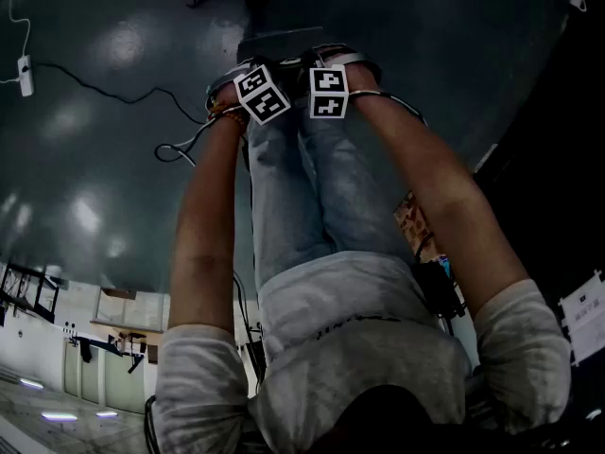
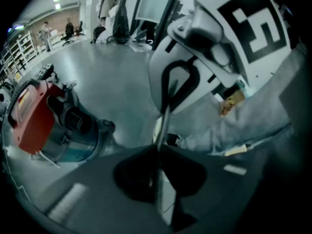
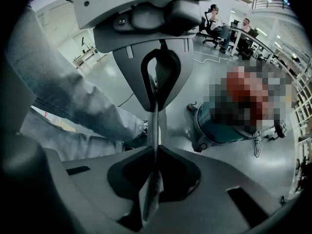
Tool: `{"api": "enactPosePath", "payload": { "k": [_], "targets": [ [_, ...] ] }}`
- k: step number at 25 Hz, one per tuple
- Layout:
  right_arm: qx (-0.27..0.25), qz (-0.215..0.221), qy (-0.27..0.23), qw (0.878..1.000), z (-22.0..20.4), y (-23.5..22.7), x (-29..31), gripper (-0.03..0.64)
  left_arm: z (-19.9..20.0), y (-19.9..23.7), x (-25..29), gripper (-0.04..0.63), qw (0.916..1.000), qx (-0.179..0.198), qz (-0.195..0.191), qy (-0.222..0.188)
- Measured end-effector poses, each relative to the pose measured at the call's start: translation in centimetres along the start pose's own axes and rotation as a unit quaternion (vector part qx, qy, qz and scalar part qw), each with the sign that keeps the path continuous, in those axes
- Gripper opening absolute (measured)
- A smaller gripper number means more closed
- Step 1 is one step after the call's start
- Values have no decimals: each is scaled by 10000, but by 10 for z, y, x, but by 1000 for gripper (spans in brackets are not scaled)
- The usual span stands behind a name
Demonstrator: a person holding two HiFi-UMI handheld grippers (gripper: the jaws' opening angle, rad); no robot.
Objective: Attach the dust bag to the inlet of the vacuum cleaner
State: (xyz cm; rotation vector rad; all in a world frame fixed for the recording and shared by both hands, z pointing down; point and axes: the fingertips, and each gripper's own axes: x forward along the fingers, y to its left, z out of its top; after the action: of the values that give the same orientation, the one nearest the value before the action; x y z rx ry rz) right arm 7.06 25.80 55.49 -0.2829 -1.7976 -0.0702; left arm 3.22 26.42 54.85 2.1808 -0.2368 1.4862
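Observation:
In the head view both arms hang down in front of the person's jeans. My left gripper [image 1: 262,94] and right gripper [image 1: 328,93] are side by side, only their marker cubes showing. The left gripper [image 2: 163,123] has its jaws pressed together with nothing between them, and so does the right gripper [image 3: 155,121]. Each gripper view is half filled by the other gripper's body close ahead. The vacuum cleaner [image 2: 53,126], a teal drum with a red lid and a black hose stub, stands on the floor to the left. Its drum [image 3: 219,128] also shows in the right gripper view. No dust bag is in view.
A black cable [image 1: 104,88] runs over the grey floor from a white adapter [image 1: 25,74]. People [image 3: 219,26] sit at desks far behind the vacuum cleaner. Shelves [image 2: 19,52] line the hall's left side. The person's legs [image 1: 302,187] are right beside both grippers.

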Motion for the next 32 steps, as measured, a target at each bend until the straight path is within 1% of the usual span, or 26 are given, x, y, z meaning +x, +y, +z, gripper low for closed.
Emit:
{"api": "enactPosePath", "payload": {
  "k": [5, 8, 12, 17, 19, 24, 28, 32],
  "targets": [
    [213, -10, -15, 9998, 24, -28, 2, 35, -12, 32, -19, 37, 9999, 69, 77, 38],
    [164, -51, 4, 9999, 39, -50, 5, 35, -22, 55, -29, 36, 9999, 7, 109, 16],
    [142, -189, -35, 9997, 52, -87, 10, 34, -26, 94, -36, 36, 9995, -24, 308, -32],
    [219, -318, -81, 9992, 39, -115, 13, 35, -10, 119, -31, 35, 9992, 114, 391, 36],
    [280, -298, -93, 9991, 33, -123, 13, 34, -3, 127, -28, 35, 9989, 167, 438, 40],
    [326, -288, -216, 9988, 19, -140, 19, 35, 11, 143, -17, 36, 9982, 107, 574, 129],
    [188, -293, -318, 9989, 26, -168, 31, 35, 5, 169, -17, 34, 9973, 14, 693, 249],
    [124, -193, -401, 9989, 25, -170, 37, 35, 9, 169, -21, 31, 9964, 262, 694, 419]
  ]
}}
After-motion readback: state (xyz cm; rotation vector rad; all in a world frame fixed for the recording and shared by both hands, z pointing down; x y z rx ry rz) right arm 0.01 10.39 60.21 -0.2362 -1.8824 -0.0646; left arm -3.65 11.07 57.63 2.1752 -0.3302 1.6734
